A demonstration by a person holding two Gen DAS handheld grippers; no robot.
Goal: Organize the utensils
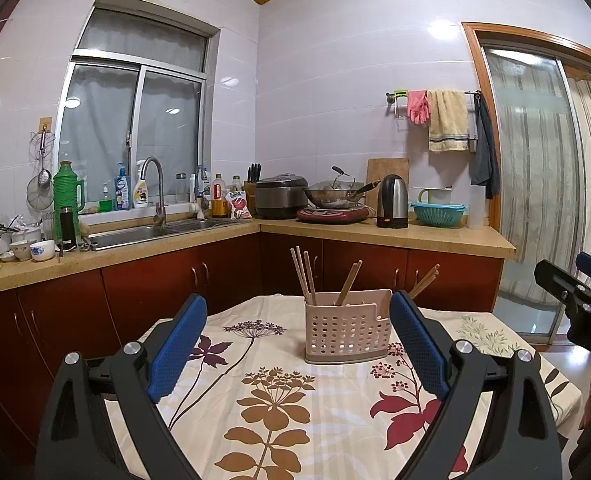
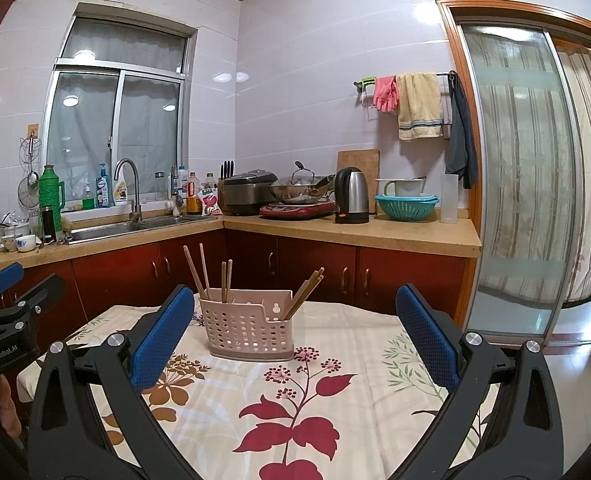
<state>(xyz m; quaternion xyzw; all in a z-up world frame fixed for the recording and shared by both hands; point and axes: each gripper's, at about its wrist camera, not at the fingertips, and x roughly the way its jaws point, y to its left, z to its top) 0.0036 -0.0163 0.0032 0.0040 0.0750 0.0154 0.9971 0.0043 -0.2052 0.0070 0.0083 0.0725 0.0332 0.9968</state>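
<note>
While both tools are held above the counter point(image 1: 335, 420), nothing is gripped by them: the left tool point(image 1: 297, 340) and the right tool point(image 2: 293, 336) are spread wide. The pink holder point(image 2: 247, 330) (a perforated basket) is placed upright on the flowered cloth point(image 2: 335, 360), and the wooden chopsticks point(image 2: 193, 266) are leaned inside it in separate compartments.

A pale pink perforated plastic utensil basket point(image 2: 247, 326) holds tan wooden chopsticks point(image 2: 199, 270) on a cream tablecloth point(image 2: 335, 360) printed with maroon and brown leaves; behind the basket, dark red cabinets point(image 2: 315, 268).
</note>
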